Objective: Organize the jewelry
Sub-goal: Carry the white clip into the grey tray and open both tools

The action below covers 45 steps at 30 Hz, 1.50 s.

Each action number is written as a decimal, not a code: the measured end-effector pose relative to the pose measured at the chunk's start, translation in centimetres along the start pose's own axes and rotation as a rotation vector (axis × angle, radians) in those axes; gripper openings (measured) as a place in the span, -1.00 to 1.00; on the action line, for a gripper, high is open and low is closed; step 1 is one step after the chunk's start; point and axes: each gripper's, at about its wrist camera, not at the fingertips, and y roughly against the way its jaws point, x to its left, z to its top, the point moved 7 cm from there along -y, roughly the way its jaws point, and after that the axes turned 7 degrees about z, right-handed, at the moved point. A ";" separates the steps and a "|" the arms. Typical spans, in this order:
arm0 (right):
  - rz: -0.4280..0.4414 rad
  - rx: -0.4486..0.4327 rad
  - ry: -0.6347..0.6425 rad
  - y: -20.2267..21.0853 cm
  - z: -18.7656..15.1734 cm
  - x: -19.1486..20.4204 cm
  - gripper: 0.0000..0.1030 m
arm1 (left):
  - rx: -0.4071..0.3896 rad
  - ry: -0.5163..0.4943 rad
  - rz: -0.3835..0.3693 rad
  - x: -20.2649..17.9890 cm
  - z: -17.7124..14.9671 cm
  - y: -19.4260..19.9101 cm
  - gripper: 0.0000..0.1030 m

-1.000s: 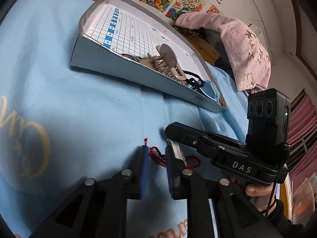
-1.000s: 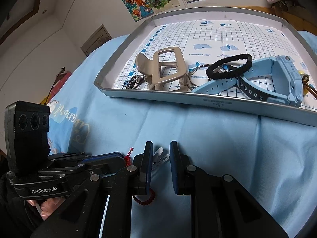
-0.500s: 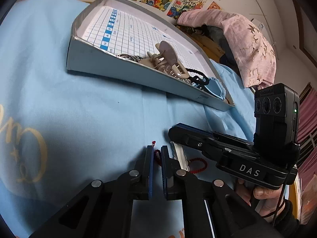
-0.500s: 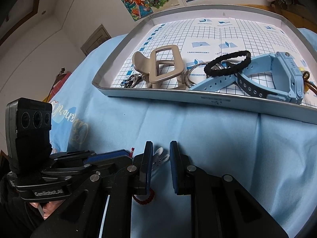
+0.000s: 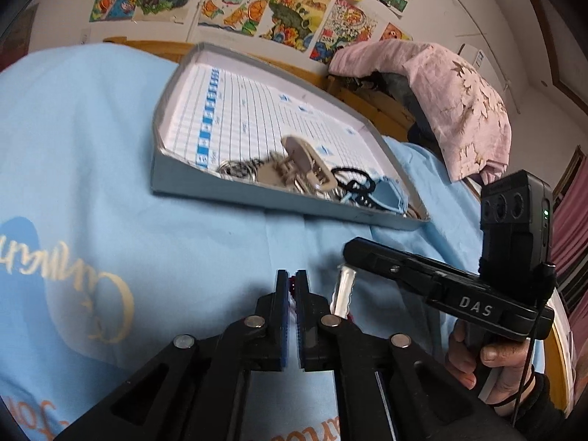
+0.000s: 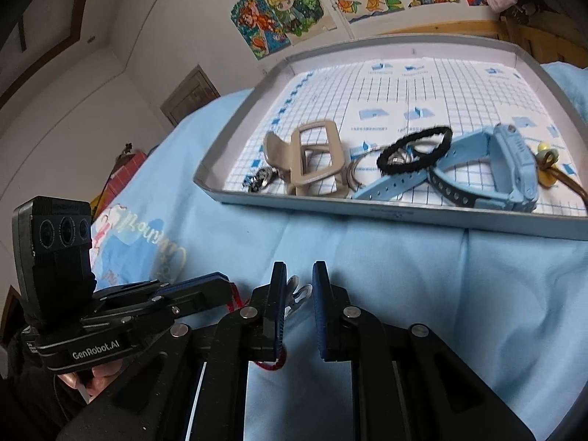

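My left gripper point(image 5: 293, 283) is shut on a red beaded bracelet point(image 5: 293, 288), a little above the blue sheet. In the right wrist view the bracelet's point(image 6: 272, 363) loop trails under my right gripper point(image 6: 298, 275). That gripper's jaws are closing on a small clear hair clip point(image 6: 298, 292), which spans the gap between its pads. The clip point(image 5: 343, 290) hangs from the right gripper's tip in the left wrist view. Beyond stands a grey tray point(image 6: 404, 217) holding a beige claw clip point(image 6: 316, 158), a black hair tie point(image 6: 415, 150), a light blue watch point(image 6: 507, 169) and metal rings.
A light blue sheet point(image 5: 110, 169) with gold lettering covers the surface. The tray's point(image 5: 239, 193) near wall faces both grippers. A pink cloth point(image 5: 459, 103) drapes over wooden furniture behind the tray. Drawings hang on the wall. A hand point(image 5: 474, 352) holds the right gripper's handle.
My left gripper's jaws have come together on the red bracelet and the gripper has risen and tilted up. The right gripper stays in place around the clear clip.
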 end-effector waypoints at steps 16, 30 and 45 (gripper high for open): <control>-0.039 -0.246 0.000 6.2 5.8 -1.3 -0.77 | -0.218 0.058 0.067 0.3 8.3 4.4 -0.95; -0.249 -0.372 0.062 3.4 8.0 -4.5 -0.77 | -0.188 0.026 0.241 1.9 9.4 -2.9 -0.94; -0.301 -0.382 0.084 5.8 7.8 -2.9 -0.30 | -0.176 0.042 0.254 0.7 8.3 0.3 -0.94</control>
